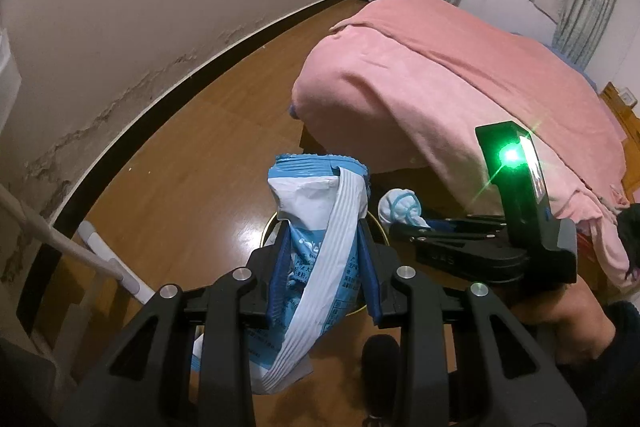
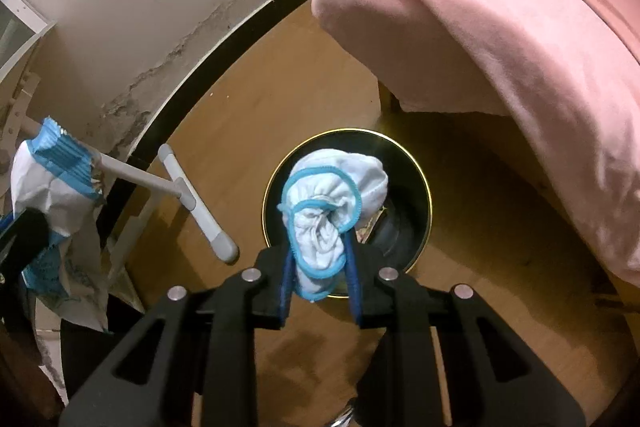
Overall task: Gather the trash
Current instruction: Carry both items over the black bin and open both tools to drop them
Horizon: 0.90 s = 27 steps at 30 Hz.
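Observation:
My left gripper is shut on a crumpled blue and white snack wrapper, which sticks up and down between the blue pads. In the right wrist view that wrapper hangs at the far left. My right gripper is shut on a bunched white cloth with blue trim; the left wrist view shows the cloth just right of the wrapper. Directly under the cloth stands a round black bin with a gold rim. In the left wrist view the bin is mostly hidden behind the wrapper.
A bed under a pink blanket fills the right side, its corner hanging close to the bin. A white and grey handled tool leans left of the bin. The wall and dark skirting curve along the left. Wooden floor lies between.

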Available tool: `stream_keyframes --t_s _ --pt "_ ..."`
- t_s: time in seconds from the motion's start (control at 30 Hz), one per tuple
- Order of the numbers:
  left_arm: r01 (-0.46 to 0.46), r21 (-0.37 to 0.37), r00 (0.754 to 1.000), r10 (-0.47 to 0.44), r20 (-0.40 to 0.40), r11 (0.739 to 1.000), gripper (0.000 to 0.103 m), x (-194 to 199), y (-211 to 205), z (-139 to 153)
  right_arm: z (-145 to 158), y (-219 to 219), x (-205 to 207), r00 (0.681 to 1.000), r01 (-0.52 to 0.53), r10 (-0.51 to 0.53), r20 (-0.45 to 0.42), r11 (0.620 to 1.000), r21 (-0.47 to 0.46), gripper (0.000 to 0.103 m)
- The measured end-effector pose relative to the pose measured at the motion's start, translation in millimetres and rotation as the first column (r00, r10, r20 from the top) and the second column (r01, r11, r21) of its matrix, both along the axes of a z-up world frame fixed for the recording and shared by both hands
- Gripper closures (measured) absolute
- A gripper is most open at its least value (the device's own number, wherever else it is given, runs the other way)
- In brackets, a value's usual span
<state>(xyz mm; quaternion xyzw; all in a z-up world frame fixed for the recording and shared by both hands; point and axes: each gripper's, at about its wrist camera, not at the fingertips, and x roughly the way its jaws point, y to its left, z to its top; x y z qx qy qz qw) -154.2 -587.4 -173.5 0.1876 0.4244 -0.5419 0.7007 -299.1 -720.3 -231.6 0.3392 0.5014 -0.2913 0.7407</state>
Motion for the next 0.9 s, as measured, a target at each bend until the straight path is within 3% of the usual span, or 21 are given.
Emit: stream_keyframes --t_s 0.03,0.1,0.13,0.17,0.67,0.73,0.8,0.9 --pt "-0.002 0.003 1.0 0.002 0.0 1.0 0.072 1.2 -1.1 -2.2 -1.5 -0.7 1.2 1.0 0.002 -0.002 -0.006 1.0 0.002 0.082" --pt "-0.005 0.007 1.0 0.005 0.001 1.0 0.072 0.5 -3.8 -2.3 1.6 0.6 4.4 1.0 0.0 0.0 0.006 1.0 0.011 0.068" --pt "-0.007 0.01 1.0 0.007 0.0 1.0 0.072 -0.3 -4.9 -3.2 4.3 0.9 4.2 1.0 0.002 -0.002 0.012 1.0 0.004 0.042" --pt "-0.008 0.013 1.0 0.008 -0.004 1.0 0.072 0.1 -6.4 -4.8 6.6 -0.1 4.3 1.0 0.012 -0.012 0.015 1.0 -0.008 0.024" --pt "0.025 0.027 0.997 -0.023 -0.071 0.999 0.071 -4.3 -39.0 -35.1 31.4 -23.1 -27.0 0.983 0.157 -0.155 0.099 0.987 -0.018 0.023" --pt "0.035 0.03 0.996 -0.032 -0.087 0.999 0.062 -5.3 -50.6 -41.9 34.7 -27.2 -35.3 0.977 0.186 -0.183 0.106 0.982 -0.021 0.023" --pt "0.03 0.025 0.996 -0.028 -0.087 0.999 0.03 -5.7 -61.3 -46.2 37.5 -30.6 -41.3 0.974 0.203 -0.199 0.11 0.979 -0.026 0.023" --pt "0.013 0.018 0.997 -0.012 -0.081 1.0 0.028 -6.4 -70.0 -45.4 42.0 -35.1 -49.5 0.97 0.218 -0.213 0.116 0.975 -0.032 0.023"
